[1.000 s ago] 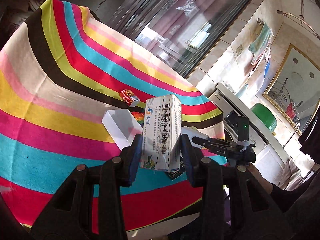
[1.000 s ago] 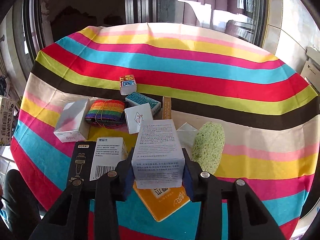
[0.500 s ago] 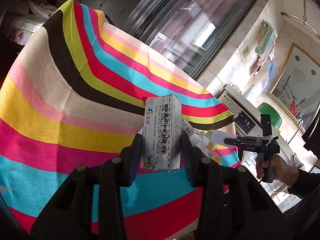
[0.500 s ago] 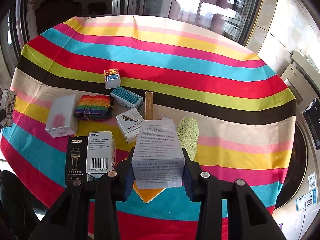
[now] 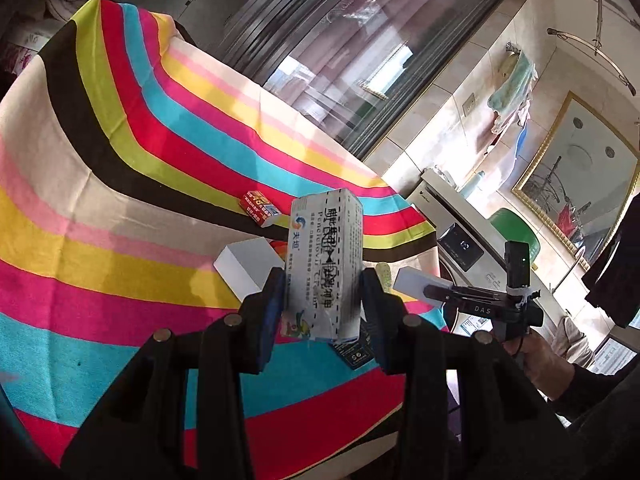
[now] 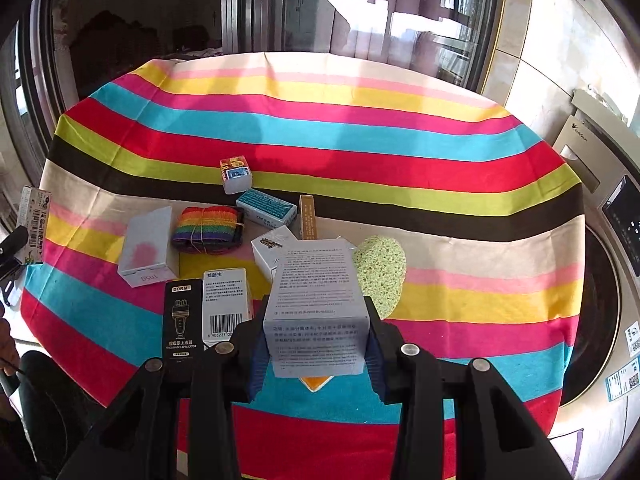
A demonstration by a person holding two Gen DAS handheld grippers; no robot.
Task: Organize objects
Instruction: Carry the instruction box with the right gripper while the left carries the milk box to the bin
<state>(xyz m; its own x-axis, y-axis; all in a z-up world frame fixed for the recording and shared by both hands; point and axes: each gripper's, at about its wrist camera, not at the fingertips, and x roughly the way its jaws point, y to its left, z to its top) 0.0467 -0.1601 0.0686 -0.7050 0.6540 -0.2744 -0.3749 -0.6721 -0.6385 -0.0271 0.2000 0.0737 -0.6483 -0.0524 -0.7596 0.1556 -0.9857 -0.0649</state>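
Observation:
My left gripper (image 5: 322,296) is shut on a white medicine box with blue print (image 5: 325,264), held upright above the striped tablecloth (image 5: 120,184). My right gripper (image 6: 316,344) is shut on a pale grey text-covered box (image 6: 318,300), held above the table's near side. The right gripper with its box also shows in the left wrist view (image 5: 424,288); the left one's box shows at the right wrist view's left edge (image 6: 34,220).
On the cloth lie a white box (image 6: 146,248), a rainbow band roll (image 6: 208,230), a teal box (image 6: 266,208), a small red-blue box (image 6: 236,174), a black DORMI box (image 6: 182,320), a green sponge (image 6: 380,268). A washing machine (image 6: 600,240) stands right.
Both grippers have drawn back and risen from the table with their boxes still held. The left view swung, and the objects on the cloth look smaller and farther off.

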